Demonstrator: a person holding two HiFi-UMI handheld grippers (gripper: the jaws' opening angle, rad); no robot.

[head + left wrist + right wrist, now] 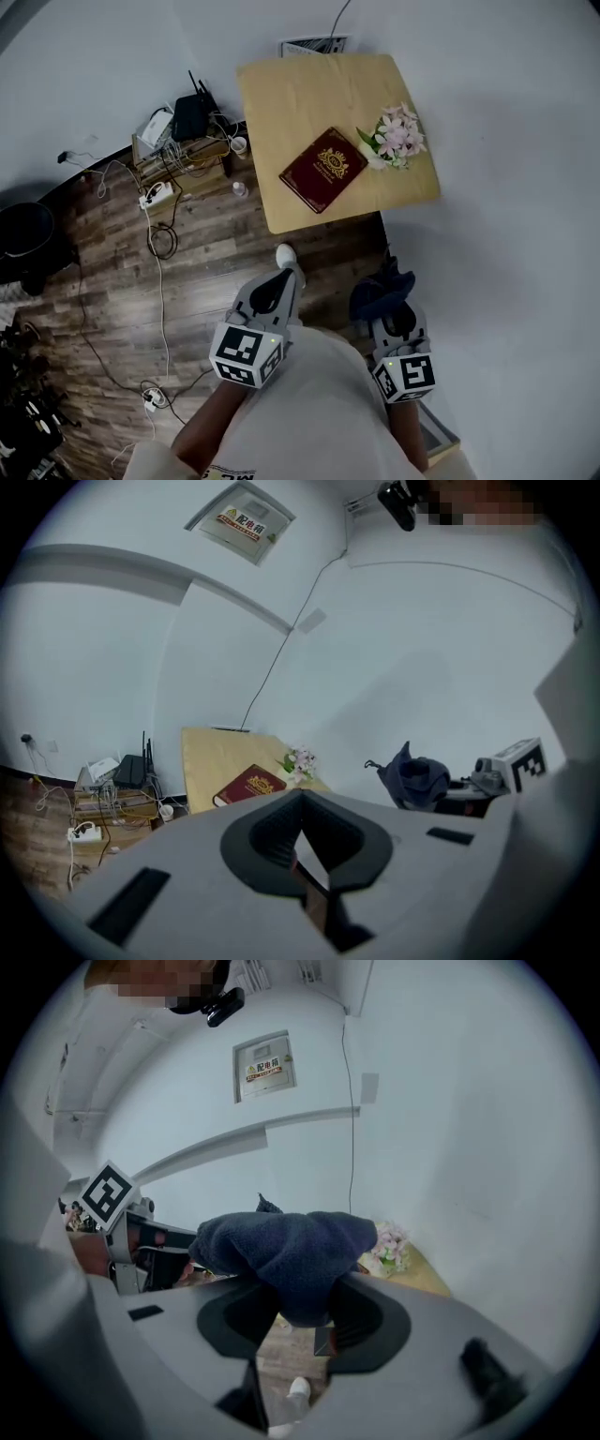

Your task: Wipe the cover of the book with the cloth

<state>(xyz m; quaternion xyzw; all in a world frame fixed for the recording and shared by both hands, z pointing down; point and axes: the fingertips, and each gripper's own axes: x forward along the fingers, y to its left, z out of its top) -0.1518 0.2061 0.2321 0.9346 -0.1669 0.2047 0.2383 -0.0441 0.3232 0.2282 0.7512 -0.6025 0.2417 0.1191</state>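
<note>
A dark red book (322, 170) with a gold emblem lies closed on the light wooden table (281, 94), well ahead of both grippers; the left gripper view shows the book (250, 785) too. My right gripper (392, 286) is shut on a dark blue cloth (377, 294), which bunches over its jaws (286, 1251). It is held over the floor, short of the table's near edge. My left gripper (281, 279) hangs beside it with its tips together (300, 803) and nothing between them. The cloth hides the book in the right gripper view.
A bunch of pink flowers (396, 138) lies on the table right of the book. A low shelf with a router (190, 117), a power strip (157, 195) and loose cables sit left of the table on the wooden floor. A white shoe (286, 254) shows below the table.
</note>
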